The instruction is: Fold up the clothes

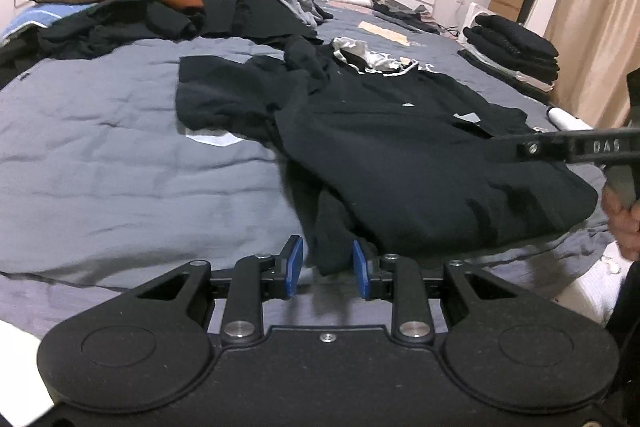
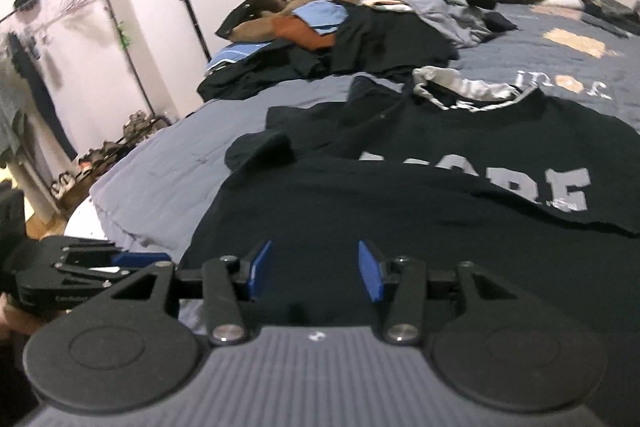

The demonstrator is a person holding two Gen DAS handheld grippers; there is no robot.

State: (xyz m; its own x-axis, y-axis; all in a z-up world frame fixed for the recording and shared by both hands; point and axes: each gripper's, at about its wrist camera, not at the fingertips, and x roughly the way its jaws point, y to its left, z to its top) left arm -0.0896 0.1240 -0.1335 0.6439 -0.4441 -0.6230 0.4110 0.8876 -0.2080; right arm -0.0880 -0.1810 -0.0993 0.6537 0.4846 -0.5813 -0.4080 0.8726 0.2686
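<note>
We hold both grippers at the near edge of the bed (image 1: 100,147), where a dark t-shirt (image 1: 400,167) lies spread on the grey-blue quilt, partly doubled over on itself. Our left gripper (image 1: 327,269) has its blue pads standing moderately apart, with a hanging corner of the shirt's hem between them; we cannot tell whether either pad touches the cloth. Our right gripper (image 2: 315,271) hovers over the shirt's lower part, its jaws wide and holding nothing.

For room: to the left of the shirt the quilt is bare all the way to the bed's left edge. Beyond the shirt's collar a heap of unfolded clothes (image 1: 192,11) fills the head of the bed. At the far right edge sits a stack of folded dark garments (image 1: 516,47).

The left wrist view shows the right gripper's black body reaching in from the right over the shirt's side, with a hand (image 1: 624,223) below it, and a curtain and cardboard roll in the corner. The right wrist view shows what the other misses: pale block lettering (image 2: 560,187) on the shirt's chest, partly covered by a fold, the left gripper low at the left, a white wardrobe, and a clothes rack (image 2: 48,39) with shoes beneath it beside the bed.
</note>
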